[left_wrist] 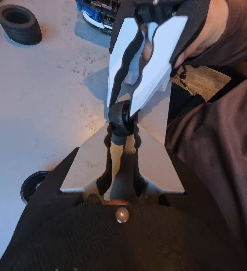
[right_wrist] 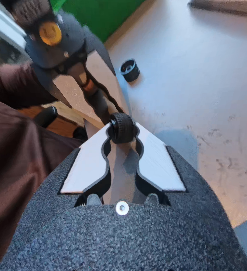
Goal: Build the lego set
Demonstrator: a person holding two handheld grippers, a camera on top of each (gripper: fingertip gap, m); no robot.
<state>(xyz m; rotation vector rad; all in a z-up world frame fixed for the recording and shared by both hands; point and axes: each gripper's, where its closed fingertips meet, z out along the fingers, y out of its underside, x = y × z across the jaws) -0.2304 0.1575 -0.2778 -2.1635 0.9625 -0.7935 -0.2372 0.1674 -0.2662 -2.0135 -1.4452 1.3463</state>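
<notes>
A small black wheel with a tyre on it (left_wrist: 119,120) is held in the air between both grippers, over the near edge of the table. My left gripper (left_wrist: 122,128) is shut on the tyre from below in the left wrist view. My right gripper (left_wrist: 119,107) comes in from the top of that view, one fingertip on the tyre and the other against the glossy rim. In the right wrist view my right gripper (right_wrist: 122,126) clamps the wheel (right_wrist: 123,129), and the left gripper (right_wrist: 117,115) meets it from the upper left.
A loose black tyre (left_wrist: 19,24) lies at the far left of the white table (left_wrist: 39,95). A blue, white and black lego car (left_wrist: 99,13) stands at the back. A bare black rim (right_wrist: 129,70) sits on the table and also shows in the left wrist view (left_wrist: 31,186). A brown sleeve (left_wrist: 215,132) fills the right. My left tips are roughly 9 cm from the bare black rim (right_wrist: 129,70).
</notes>
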